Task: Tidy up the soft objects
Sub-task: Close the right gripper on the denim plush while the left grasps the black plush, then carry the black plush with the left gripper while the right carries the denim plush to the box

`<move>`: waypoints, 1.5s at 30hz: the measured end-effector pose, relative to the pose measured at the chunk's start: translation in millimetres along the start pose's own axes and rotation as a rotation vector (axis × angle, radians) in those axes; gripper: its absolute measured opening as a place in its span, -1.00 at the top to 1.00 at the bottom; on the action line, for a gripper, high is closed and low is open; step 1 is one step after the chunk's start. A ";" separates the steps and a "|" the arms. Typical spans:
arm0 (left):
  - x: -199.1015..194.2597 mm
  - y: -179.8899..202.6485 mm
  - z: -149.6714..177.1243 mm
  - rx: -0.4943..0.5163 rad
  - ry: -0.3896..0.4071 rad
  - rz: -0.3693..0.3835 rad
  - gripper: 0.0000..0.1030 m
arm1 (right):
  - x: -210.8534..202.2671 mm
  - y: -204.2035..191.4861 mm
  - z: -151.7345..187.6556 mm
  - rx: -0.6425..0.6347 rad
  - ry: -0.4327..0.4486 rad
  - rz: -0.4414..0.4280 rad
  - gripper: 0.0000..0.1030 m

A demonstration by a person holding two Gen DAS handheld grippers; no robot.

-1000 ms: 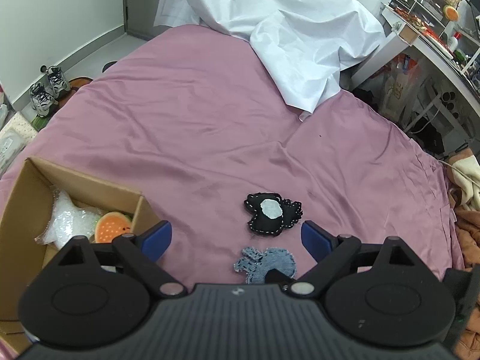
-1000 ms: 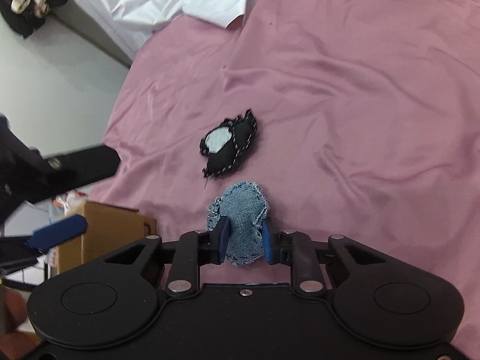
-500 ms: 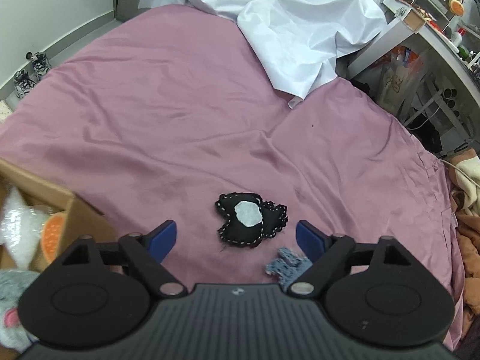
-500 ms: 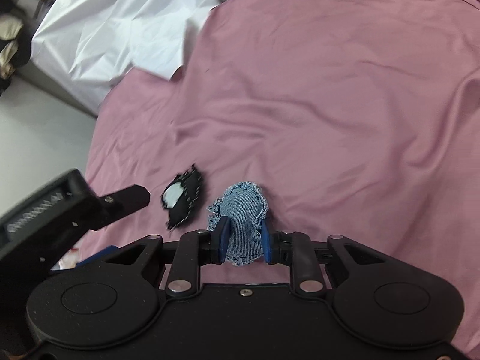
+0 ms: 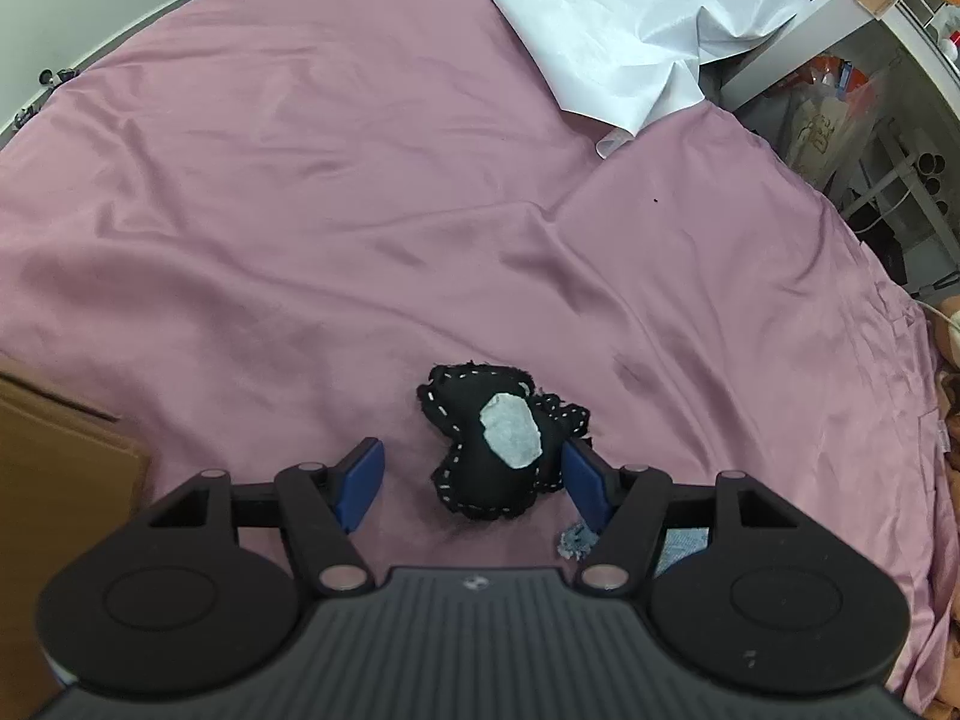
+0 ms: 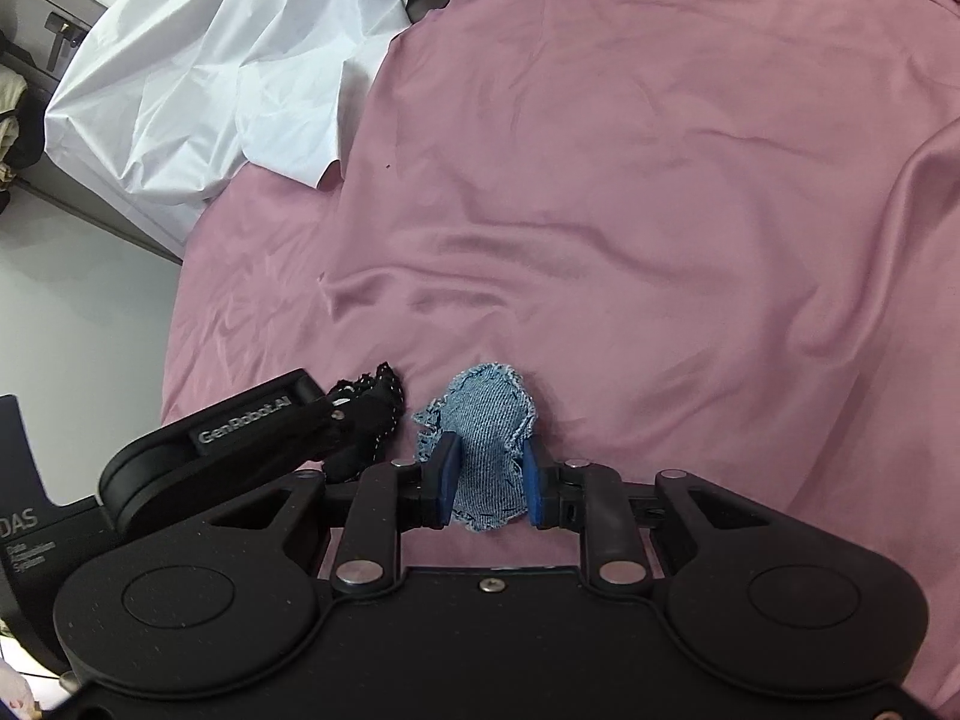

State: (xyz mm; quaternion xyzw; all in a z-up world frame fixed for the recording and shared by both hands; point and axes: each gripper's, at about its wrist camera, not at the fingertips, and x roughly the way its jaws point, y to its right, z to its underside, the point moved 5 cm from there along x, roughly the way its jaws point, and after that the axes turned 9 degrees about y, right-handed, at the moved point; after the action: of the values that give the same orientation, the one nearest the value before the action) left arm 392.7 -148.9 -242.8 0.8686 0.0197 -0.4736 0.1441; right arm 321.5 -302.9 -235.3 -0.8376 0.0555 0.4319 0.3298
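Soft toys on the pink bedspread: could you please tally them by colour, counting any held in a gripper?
Black with a white patch: 1, the black toy, lying between the closing jaws of the left gripper.
Blue denim: 1, the denim toy, clamped in the right gripper.
Total: 2

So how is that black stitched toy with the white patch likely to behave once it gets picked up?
The black stitched toy looks padded, so it should squash under the closing left gripper rather than resist. It is probably light. Lying flat on the purple sheet, it seems unlikely to roll, though its thin edges may flop.
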 end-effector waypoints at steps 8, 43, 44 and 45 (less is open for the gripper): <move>0.5 12.5 -2.2 0.032 0.020 0.032 0.49 | -1.9 -1.5 0.2 -0.007 -0.002 -0.007 0.56; -140.7 -46.0 -23.4 -0.027 0.214 -0.004 0.67 | -26.4 -9.2 -13.2 0.009 0.022 -0.120 0.93; -143.9 -47.8 -24.4 -0.031 0.218 -0.004 0.67 | -28.2 -7.2 -15.1 0.025 0.023 -0.129 0.93; -146.6 -49.7 -25.0 -0.033 0.222 -0.002 0.67 | -29.9 -6.3 -16.2 0.032 0.027 -0.134 0.93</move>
State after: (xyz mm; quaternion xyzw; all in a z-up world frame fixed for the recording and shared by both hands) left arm 323.8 -79.6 -120.1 0.9132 0.0443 -0.3743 0.1549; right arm 316.4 -313.5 -202.7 -0.8398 0.0107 0.3966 0.3705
